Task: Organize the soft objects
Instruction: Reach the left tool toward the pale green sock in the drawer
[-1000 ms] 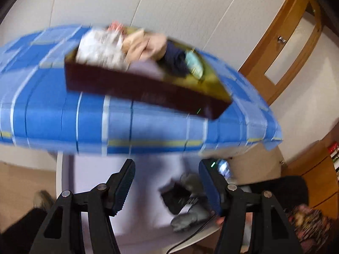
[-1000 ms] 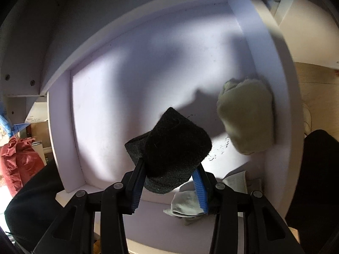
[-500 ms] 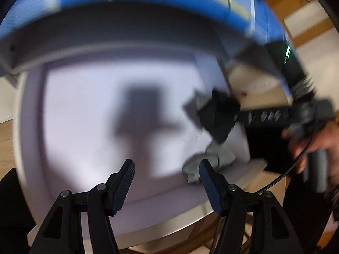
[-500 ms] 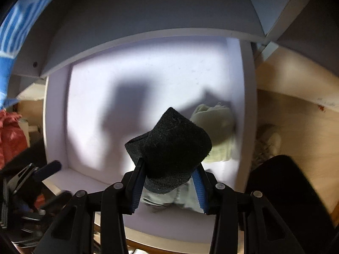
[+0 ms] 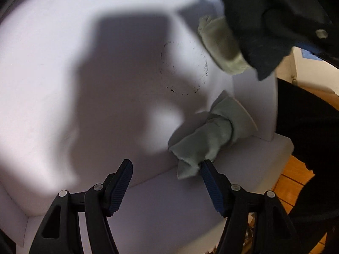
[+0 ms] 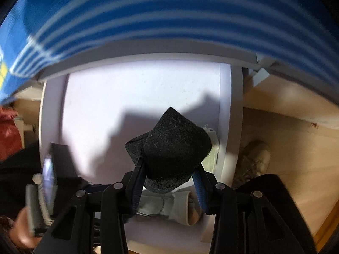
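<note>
My left gripper (image 5: 166, 173) stands open over a white drawer (image 5: 63, 84), with nothing between its fingers. A rolled grey sock (image 5: 211, 135) lies by the drawer's front right corner and touches the tip of the right finger (image 5: 208, 175). Farther back a pale green sock (image 5: 220, 46) lies against the right wall. My right gripper (image 6: 169, 182) is shut on a black sock (image 6: 171, 148), held above the drawer (image 6: 127, 97); this black sock (image 5: 254, 31) hangs at the top right of the left wrist view. Under it lie the grey sock (image 6: 165, 207) and a strip of the green sock (image 6: 213, 148).
A blue striped cloth (image 6: 169, 10) covers the top above the drawer. Right of the drawer is wooden floor with a light shoe (image 6: 254, 158). Something red (image 6: 8, 135) sits at the far left. A hand (image 6: 23, 232) with the blurred left gripper shows at lower left.
My left gripper swung down from the blue-covered top with its brown box into the white drawer, ending by the grey sock. My right gripper rose a little, still holding the black sock.
</note>
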A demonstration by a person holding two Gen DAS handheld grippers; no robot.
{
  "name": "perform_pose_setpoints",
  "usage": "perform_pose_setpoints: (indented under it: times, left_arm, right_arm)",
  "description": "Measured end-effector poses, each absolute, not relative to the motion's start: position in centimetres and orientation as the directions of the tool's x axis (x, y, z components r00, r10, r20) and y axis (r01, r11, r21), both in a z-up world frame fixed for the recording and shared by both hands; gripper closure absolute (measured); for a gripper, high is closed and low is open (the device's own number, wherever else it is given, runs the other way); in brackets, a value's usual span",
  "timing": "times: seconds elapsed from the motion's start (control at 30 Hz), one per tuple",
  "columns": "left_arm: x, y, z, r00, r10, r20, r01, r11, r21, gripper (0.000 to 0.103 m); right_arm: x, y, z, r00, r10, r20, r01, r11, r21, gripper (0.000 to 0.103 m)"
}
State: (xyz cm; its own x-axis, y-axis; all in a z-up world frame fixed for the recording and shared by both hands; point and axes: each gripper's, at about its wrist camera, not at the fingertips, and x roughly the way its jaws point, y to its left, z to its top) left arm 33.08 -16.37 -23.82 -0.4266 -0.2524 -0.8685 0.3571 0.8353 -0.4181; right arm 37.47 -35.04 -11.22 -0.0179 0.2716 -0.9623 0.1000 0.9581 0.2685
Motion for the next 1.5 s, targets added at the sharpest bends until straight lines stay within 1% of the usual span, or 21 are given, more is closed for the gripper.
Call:
perform_pose_setpoints:
  times: [0.17,0.27,0.33,0.4,0.53,0.6,0.83,0.87,0.93,0.97,1.0,1.03,1.1,1.2,1.33,1.5]
  left_arm:
    - [33.4,-17.4,-25.0,-0.448,-0.319,-0.835,0.296,0.829,-0.475,0.039]
    - [32.9,-18.3,-25.1,-0.446,-0.327,-0.833,0.319,0.812,-0.489,0.05]
    - [32.5,-18.5,-25.2,-0.45,-0.338,-0.826,0.318,0.804,-0.502,0.061]
    - [32.4,-18.5,-25.3,-0.453,-0.36,-0.815,0.308,0.795,-0.522,0.07]
    - [32.0,-17.8,-24.9,-0.43,-0.375,-0.821,0.306,0.795,-0.524,0.077]
    - [32.0,-17.1,-24.5,-0.413,-0.371,-0.832,0.307,0.803,-0.51,0.078]
    - [32.9,-13.4,-23.0,-0.334,-0.287,-0.898,0.375,0.834,-0.405,0.077]
    - [32.9,-13.4,-22.6,-0.323,-0.296,-0.899,0.385,0.827,-0.411,0.074]
    - [32.9,-13.8,-21.3,-0.31,-0.358,-0.881,0.398,0.792,-0.463,0.058]
    - [32.8,-14.2,-20.9,-0.312,-0.377,-0.872,0.409,0.775,-0.482,0.054]
    - [32.7,-14.7,-20.6,-0.316,-0.384,-0.868,0.423,0.762,-0.491,0.045]
    - [32.6,-15.7,-20.4,-0.33,-0.377,-0.866,0.447,0.746,-0.494,0.04]
    - [32.4,-17.1,-20.6,-0.349,-0.355,-0.868,0.49,0.72,-0.491,0.039]
    - [32.2,-18.6,-22.0,-0.373,-0.269,-0.888,0.537,0.718,-0.443,0.039]
    - [31.7,-20.0,-23.8,-0.352,-0.16,-0.922,0.588,0.729,-0.351,0.04]
    - [30.8,-17.9,-24.5,-0.316,-0.143,-0.938,0.562,0.768,-0.306,0.041]
  right_arm:
    - [37.5,-35.1,-11.6,-0.014,0.3,-0.954,0.122,0.947,0.296,0.059]
    - [37.2,-34.7,-11.5,-0.01,0.312,-0.95,0.128,0.943,0.309,0.059]
    - [37.4,-34.6,-11.6,-0.008,0.316,-0.949,0.135,0.94,0.312,0.059]
    - [37.3,-34.7,-11.6,-0.003,0.316,-0.949,0.142,0.939,0.312,0.059]
    - [37.2,-34.7,-11.8,-0.001,0.316,-0.949,0.155,0.937,0.312,0.059]
    - [37.1,-34.7,-11.8,0.001,0.324,-0.946,0.164,0.933,0.319,0.059]
    - [37.1,-34.3,-11.7,0.01,0.329,-0.944,0.161,0.932,0.326,0.059]
    - [37.1,-34.2,-11.7,0.01,0.33,-0.944,0.159,0.931,0.327,0.059]
    - [37.0,-34.1,-11.8,0.01,0.335,-0.942,0.155,0.93,0.332,0.059]
    - [37.0,-34.0,-11.8,0.011,0.335,-0.942,0.156,0.93,0.333,0.059]
    - [37.0,-34.0,-11.7,0.011,0.335,-0.942,0.156,0.93,0.332,0.059]
    - [37.0,-34.1,-11.7,0.013,0.333,-0.943,0.157,0.931,0.33,0.059]
    - [36.9,-34.2,-11.7,0.016,0.328,-0.945,0.164,0.931,0.326,0.059]
    - [36.8,-34.4,-11.9,0.016,0.324,-0.946,0.178,0.93,0.322,0.059]
    - [36.9,-34.7,-11.9,0.018,0.332,-0.943,0.195,0.924,0.329,0.059]
    - [37.0,-34.6,-11.9,0.027,0.337,-0.941,0.198,0.921,0.336,0.059]
